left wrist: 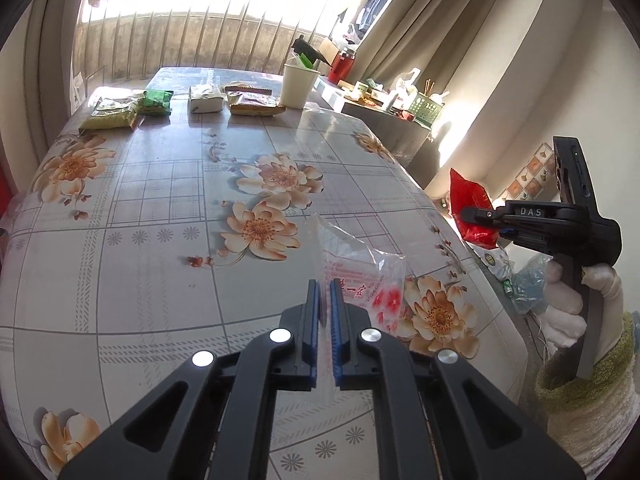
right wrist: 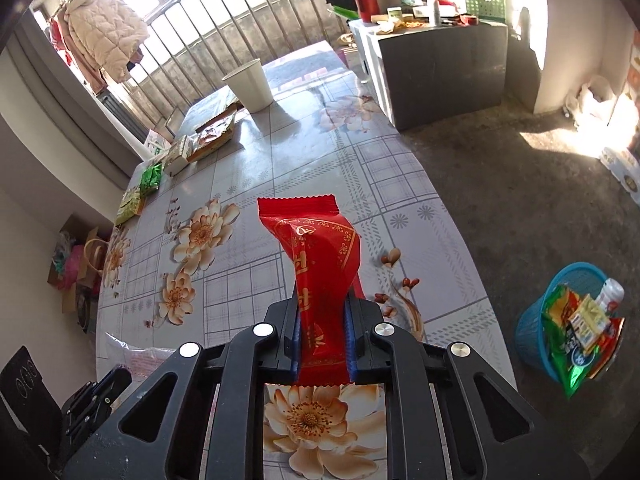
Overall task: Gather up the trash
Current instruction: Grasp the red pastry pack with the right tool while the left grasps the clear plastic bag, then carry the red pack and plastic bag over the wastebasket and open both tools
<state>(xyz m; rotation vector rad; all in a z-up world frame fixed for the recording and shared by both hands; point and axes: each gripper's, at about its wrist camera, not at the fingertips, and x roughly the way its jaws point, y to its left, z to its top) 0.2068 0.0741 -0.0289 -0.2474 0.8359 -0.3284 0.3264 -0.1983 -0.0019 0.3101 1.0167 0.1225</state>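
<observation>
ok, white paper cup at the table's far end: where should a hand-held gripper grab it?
Probably the rim: the paper cup stands upright, mouth open. Come from above, one finger inside, one outside, on the side facing away from the snack packets, which looks clear.

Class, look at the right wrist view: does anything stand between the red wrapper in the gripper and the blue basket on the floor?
Nothing visible does. The red wrapper is clamped in the right gripper above the table edge; only bare floor separates it from the blue basket.
</observation>
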